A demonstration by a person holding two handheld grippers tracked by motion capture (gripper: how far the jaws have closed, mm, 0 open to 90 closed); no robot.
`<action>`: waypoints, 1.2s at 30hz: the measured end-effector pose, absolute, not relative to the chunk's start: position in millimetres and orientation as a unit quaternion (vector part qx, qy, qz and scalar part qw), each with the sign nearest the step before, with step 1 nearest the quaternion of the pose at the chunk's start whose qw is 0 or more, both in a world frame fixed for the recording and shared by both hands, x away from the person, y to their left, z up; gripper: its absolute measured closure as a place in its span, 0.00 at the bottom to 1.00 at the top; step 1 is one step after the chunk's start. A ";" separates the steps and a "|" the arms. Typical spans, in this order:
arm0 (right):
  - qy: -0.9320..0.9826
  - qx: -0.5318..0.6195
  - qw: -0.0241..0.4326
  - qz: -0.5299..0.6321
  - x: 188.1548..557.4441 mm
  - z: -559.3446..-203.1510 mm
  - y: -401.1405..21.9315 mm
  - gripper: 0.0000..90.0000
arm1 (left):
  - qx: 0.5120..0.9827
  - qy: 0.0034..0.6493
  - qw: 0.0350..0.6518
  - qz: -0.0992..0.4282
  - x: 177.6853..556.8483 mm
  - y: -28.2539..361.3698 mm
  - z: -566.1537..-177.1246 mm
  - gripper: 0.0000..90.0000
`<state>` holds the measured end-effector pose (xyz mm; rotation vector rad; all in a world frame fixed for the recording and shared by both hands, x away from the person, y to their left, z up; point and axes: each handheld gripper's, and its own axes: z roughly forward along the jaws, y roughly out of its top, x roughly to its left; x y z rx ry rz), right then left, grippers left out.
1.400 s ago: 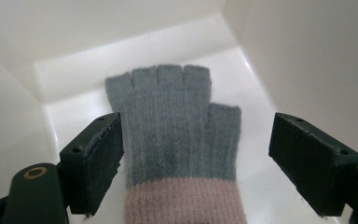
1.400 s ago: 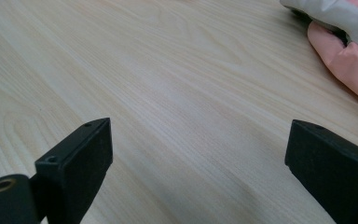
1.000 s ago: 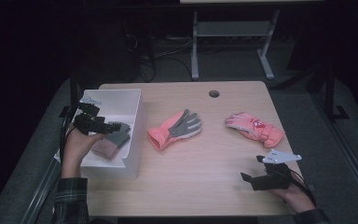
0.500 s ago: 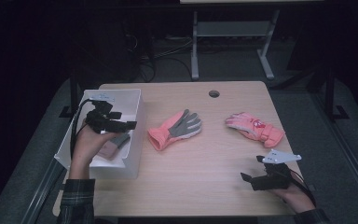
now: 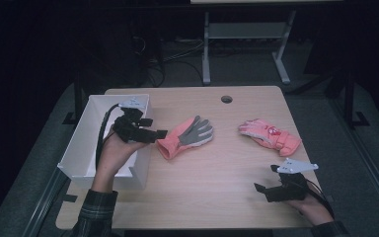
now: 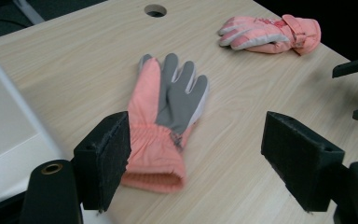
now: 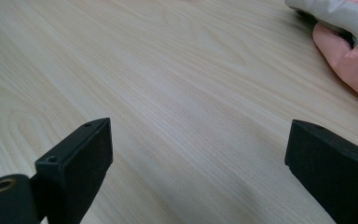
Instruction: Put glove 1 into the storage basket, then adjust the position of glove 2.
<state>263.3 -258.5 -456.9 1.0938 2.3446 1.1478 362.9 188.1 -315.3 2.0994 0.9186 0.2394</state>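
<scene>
L tool [image 5: 162, 134] wide, jaws just been closing, empty, coral glove [image 6: 164, 121] at 12; R tool [image 7: 200, 172] wide, idle.

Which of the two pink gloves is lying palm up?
The orange-pink glove beside the white box: its grey palm faces up. The pink glove lies farther right.

Black tongs [image 5: 154, 134], black cable, grey three-cornered plate; plaid sleeve [image 5: 94, 215].
</scene>
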 end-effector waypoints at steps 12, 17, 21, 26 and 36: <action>0.819 0.379 0.152 0.403 262.1 -456.1 -256.6 0.08 | 0.854 0.343 0.381 0.087 363.0 136.4 -329.3 0.69; 0.819 0.379 0.149 0.405 261.4 -455.8 -256.0 0.08 | 0.861 0.332 0.374 0.090 366.7 112.7 -337.4 0.98; 0.820 0.375 0.148 0.407 261.6 -455.9 -255.8 0.08 | 0.866 0.333 0.360 0.096 376.6 98.3 -346.9 1.00; 0.819 0.373 0.145 0.411 261.0 -455.4 -255.1 0.08 | 0.867 0.342 0.344 0.115 393.3 89.8 -362.5 1.00; 0.819 0.372 0.143 0.412 261.7 -456.0 -255.7 0.08 | 0.863 0.379 0.306 0.136 429.5 94.2 -395.8 1.00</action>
